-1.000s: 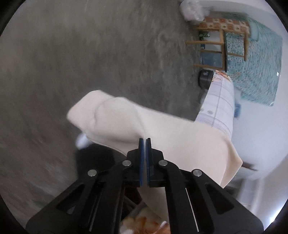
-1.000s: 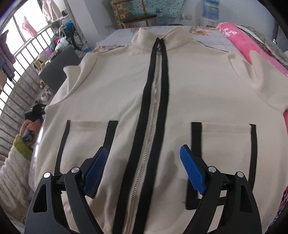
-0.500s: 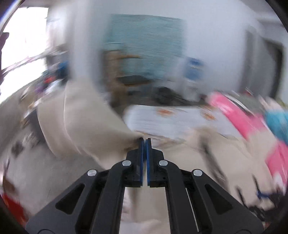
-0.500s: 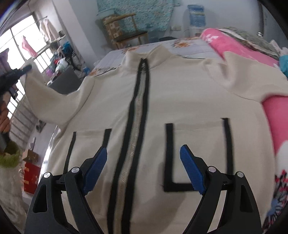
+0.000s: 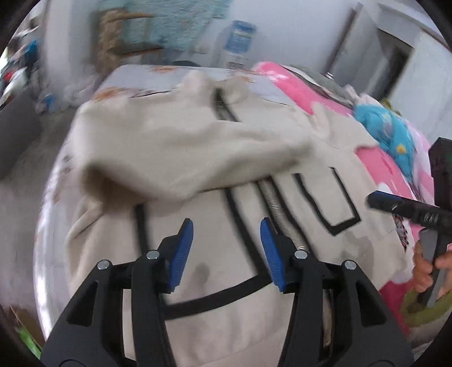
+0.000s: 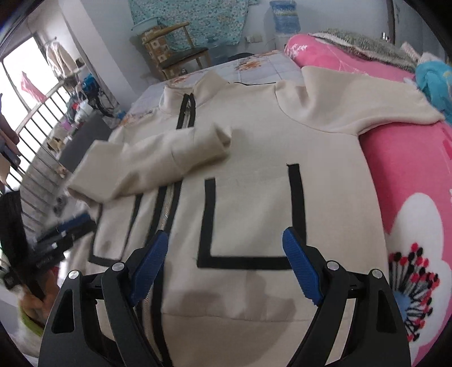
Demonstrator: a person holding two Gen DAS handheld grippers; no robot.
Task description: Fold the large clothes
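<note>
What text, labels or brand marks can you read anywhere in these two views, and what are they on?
No text can be read in either view.
Right claw: small pale marks on its black side, too blurred to read.
Left claw: pale marks on its black body, smeared by motion.
Water bottle: blue label, print too small to read.
Cream zip jacket: black trim only, no lettering.
Pink blanket: flower pattern, no words.

left claw (image 5: 226, 252): jaws apart, have just been opening, nothing between the blue pads, tilted down | right claw (image 6: 225, 264): jaws spread wide, nothing gripped, angled downward | right hand (image 5: 429, 268): fingers wrapped round the claw's handle, green cuff at the wrist | left hand: blurred, cannot tell its pose
</note>
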